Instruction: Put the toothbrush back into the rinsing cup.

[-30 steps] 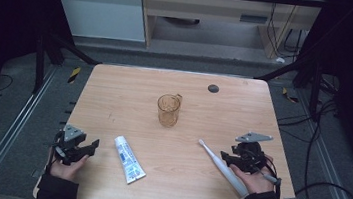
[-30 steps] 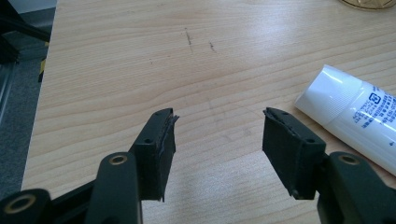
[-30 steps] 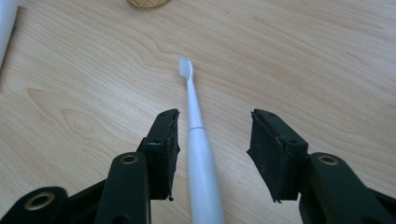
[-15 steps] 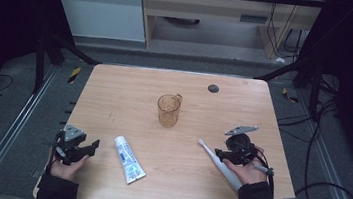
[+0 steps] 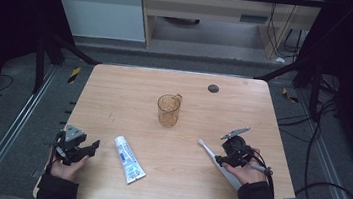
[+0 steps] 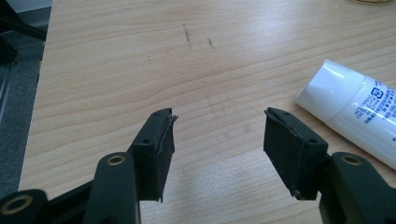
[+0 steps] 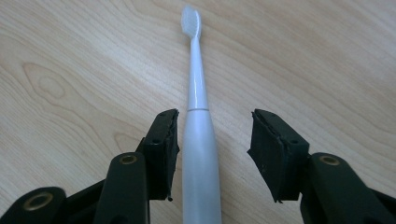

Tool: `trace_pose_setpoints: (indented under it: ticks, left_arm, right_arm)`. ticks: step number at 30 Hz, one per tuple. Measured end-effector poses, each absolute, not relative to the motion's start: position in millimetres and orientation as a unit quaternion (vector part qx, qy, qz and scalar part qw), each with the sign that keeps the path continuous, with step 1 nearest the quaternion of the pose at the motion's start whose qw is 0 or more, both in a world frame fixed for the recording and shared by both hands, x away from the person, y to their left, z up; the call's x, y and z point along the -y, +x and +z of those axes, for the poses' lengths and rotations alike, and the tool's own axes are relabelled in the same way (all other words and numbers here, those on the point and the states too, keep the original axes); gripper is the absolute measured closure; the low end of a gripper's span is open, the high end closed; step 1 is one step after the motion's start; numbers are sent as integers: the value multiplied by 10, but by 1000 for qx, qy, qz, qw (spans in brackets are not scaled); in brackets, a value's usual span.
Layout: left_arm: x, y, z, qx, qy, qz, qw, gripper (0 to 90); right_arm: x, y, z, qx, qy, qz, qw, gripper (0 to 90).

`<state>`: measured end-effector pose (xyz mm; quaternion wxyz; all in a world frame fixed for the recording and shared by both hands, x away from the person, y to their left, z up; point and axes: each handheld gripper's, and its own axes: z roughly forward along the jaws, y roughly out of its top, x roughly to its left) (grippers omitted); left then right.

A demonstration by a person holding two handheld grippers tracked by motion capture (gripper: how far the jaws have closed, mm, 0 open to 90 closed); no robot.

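Pale wood grain is running across the table [image 5: 115,92], and a person's two forearms in dark sleeves are reaching in over its near edge, one at each side. The left hand [image 5: 67,166] is lying low by the near left corner, palm up under the left gripper [image 5: 89,146], which is pointing rightward and a little away, toward the tube [image 5: 129,159]. In the left gripper view its jaws are standing wide apart over bare wood with nothing between them, and the tube's white cap end [image 6: 329,91] is lying just beside the right-hand jaw, apart from it. The right hand [image 5: 246,173] is sitting on the near right part of the table, wrapped around the right gripper [image 5: 223,160], which is angled toward the table's middle and tilted down over the toothbrush [image 5: 213,156]. The toothbrush is lying flat on the wood, its handle under the hand and its head pointing up and to the left, toward the cup [image 5: 168,110]. In the right gripper view the jaws are spread wide on either side of the toothbrush handle [image 7: 201,154]; the left-hand jaw is right against or just beside it, and I cannot tell which, while the right-hand jaw is standing clear of it. The amber cup is standing upright near the table's middle, well apart from both grippers.
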<state>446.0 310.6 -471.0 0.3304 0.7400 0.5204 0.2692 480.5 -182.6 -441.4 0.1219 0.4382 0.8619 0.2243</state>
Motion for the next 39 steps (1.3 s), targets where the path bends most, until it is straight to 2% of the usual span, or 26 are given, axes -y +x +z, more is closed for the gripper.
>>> trace_pose_setpoints:
  ticks: [39]
  left_arm:
    - [-3093, 4470, -4718, -519, 743, 267, 327, 420]
  right_arm:
    - [1768, 4882, -4669, -877, 441, 171, 83, 578]
